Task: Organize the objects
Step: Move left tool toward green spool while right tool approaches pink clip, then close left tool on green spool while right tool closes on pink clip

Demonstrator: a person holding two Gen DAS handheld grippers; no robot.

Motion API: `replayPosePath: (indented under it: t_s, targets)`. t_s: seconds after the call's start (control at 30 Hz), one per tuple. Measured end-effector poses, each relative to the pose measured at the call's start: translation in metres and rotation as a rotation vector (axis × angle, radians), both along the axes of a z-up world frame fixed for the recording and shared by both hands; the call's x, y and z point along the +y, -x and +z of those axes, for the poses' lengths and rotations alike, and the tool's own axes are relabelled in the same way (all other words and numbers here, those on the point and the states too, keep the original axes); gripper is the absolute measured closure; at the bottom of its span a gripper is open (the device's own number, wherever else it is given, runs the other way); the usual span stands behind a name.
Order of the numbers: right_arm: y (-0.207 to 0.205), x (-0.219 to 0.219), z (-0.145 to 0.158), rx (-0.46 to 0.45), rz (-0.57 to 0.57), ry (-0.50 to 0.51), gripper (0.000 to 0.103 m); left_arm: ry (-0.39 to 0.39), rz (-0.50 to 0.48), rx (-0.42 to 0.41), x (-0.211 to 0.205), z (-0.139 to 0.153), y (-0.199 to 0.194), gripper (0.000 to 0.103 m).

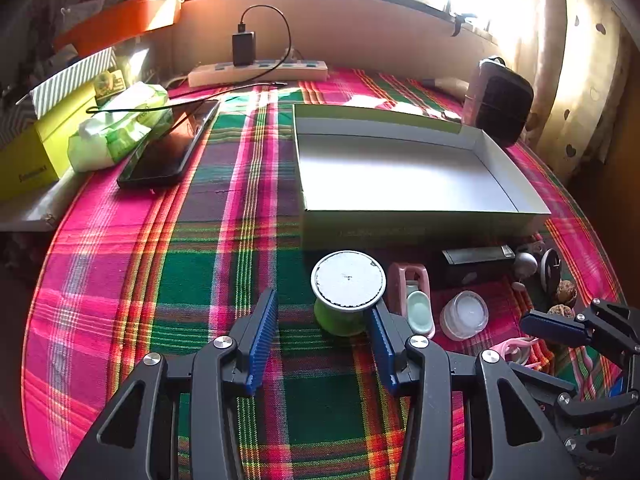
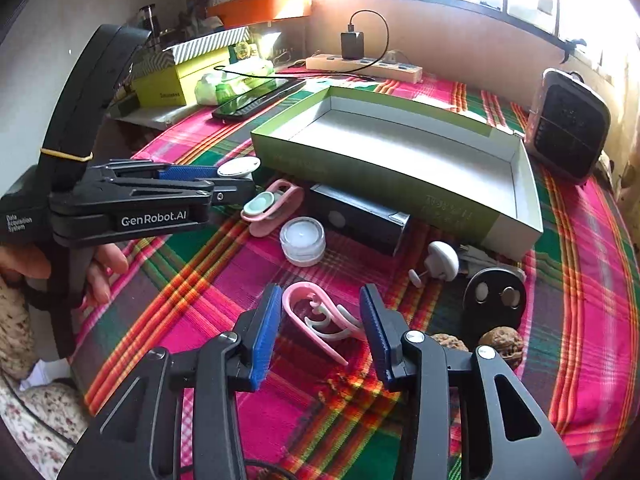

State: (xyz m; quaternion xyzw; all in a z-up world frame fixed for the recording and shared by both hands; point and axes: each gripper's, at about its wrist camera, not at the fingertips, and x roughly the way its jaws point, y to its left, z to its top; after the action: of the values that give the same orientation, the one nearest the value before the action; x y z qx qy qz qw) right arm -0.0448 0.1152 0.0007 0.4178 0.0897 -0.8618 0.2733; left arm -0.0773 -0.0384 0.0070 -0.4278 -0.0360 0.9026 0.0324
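An open shallow box (image 1: 404, 176) with a white inside lies on the plaid cloth; it also shows in the right wrist view (image 2: 400, 160). My left gripper (image 1: 322, 312) is open, its fingers either side of a green spool with a white top (image 1: 348, 284), not gripping it. My right gripper (image 2: 320, 300) is open around a pink and white curved plastic piece (image 2: 320, 316) lying on the cloth. Between them lie a pink tape dispenser (image 2: 272, 204), a small clear jar (image 2: 302, 240), a black box (image 2: 360, 216), a white knob (image 2: 442, 256), a black disc (image 2: 496, 296) and two walnuts (image 2: 502, 344).
A phone (image 1: 168, 148), a green wipes pack (image 1: 116, 128) and yellow boxes (image 1: 36, 152) lie at the left. A power strip with charger (image 1: 260, 68) runs along the back wall. A dark heater (image 1: 500, 100) stands at the back right.
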Motion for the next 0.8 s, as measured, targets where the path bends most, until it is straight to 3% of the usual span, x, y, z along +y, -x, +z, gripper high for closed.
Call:
replayPosePath:
  t_s: [0.33, 0.73, 0.8]
  targets:
    - [-0.002, -0.008, -0.008, 0.009, 0.046, -0.075, 0.061, -0.031, -0.033, 0.013, 0.003, 0.002, -0.002, 0.060]
    - [-0.002, -0.010, -0.008, 0.029, 0.052, -0.080, 0.061, -0.061, 0.001, -0.016, 0.004, 0.001, 0.012, 0.061]
    - [-0.003, -0.009, -0.008, 0.032, 0.052, -0.077, 0.066, -0.081, 0.010, -0.026, 0.002, 0.000, 0.013, 0.061]
